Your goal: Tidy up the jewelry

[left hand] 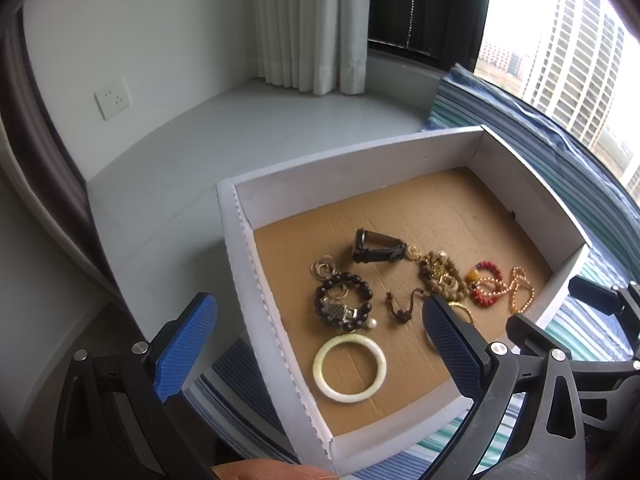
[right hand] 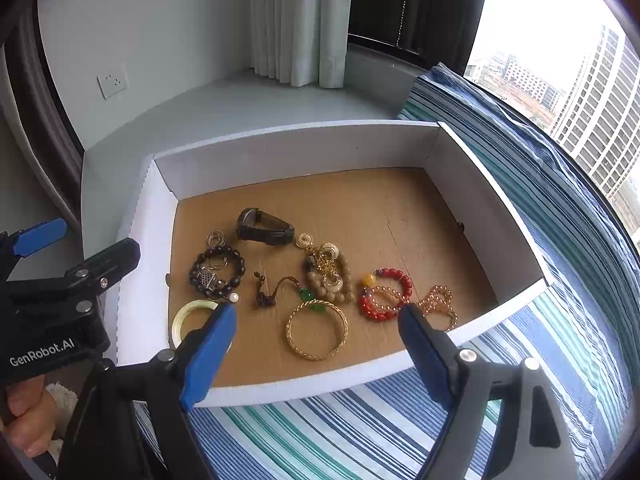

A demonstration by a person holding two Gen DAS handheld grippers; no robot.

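**Both grippers spread wide over the jewellery box, nothing held**

On the far left a white wall socket (right hand: 112, 85) sits beside a dark curtain edge; a pale curtain (right hand: 298, 20) hangs further right, then a window with tower blocks outside. The shallow white box (right hand: 280, 148), brown cardboard inside, rests on a striped blue-green cloth (right hand: 360, 432).

In the box, left to right: one pale jade bangle (left hand: 349, 368), partly hidden in the right wrist view behind a blue finger; one dark bead bracelet (right hand: 216, 274) with thin rings at its top; one black watch (right hand: 264, 226); one knotted brown cord (right hand: 268, 294) with a green piece; one tan bead bracelet (right hand: 334, 280) tangled with gold pieces too jumbled to count; one gold bangle (right hand: 317, 334); one red bead bracelet (right hand: 386, 294); one gold bead chain (right hand: 438, 300), its end cut off by the box wall.

The left gripper (left hand: 320, 336) stands wide apart over the box's left wall, empty. The right gripper (right hand: 316, 344) is equally spread above the gold bangle, touching nothing. A hand (right hand: 28, 420) grips the left tool.
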